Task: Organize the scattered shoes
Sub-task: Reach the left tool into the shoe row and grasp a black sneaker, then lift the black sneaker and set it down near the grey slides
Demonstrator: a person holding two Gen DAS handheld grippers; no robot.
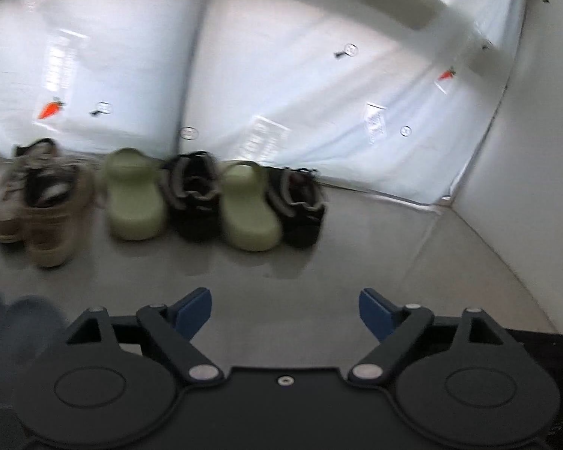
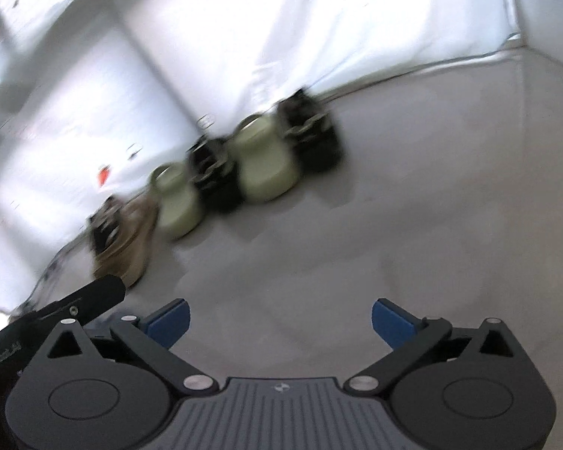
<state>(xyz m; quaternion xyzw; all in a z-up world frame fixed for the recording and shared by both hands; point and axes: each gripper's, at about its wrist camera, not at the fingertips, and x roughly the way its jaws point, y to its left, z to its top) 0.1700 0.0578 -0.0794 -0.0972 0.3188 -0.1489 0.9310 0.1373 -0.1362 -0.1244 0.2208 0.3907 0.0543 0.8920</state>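
Green clogs (image 1: 137, 195) and black sandals (image 1: 193, 195) alternate mid-frame along the wall; pairs mixed. My left gripper (image 1: 284, 309) and right gripper (image 2: 279, 322) hold jaws wide, empty. Blur risks misjudged grasps.

Along the far white sheet (image 1: 281, 86), printed with small orange carrots (image 1: 50, 109) and dark marks, the shoes run in alternating colours: tan-and-brown sneakers (image 1: 41, 202) with black and cream panels at far left, then a pale green clog (image 1: 133, 195), a black sandal (image 1: 193, 195) with grey strap edging, another pale green clog (image 1: 249, 212) and another black sandal (image 1: 302, 206). The floor (image 1: 394, 262) is plain grey. Both grippers are black with blue fingertips (image 1: 191, 309).
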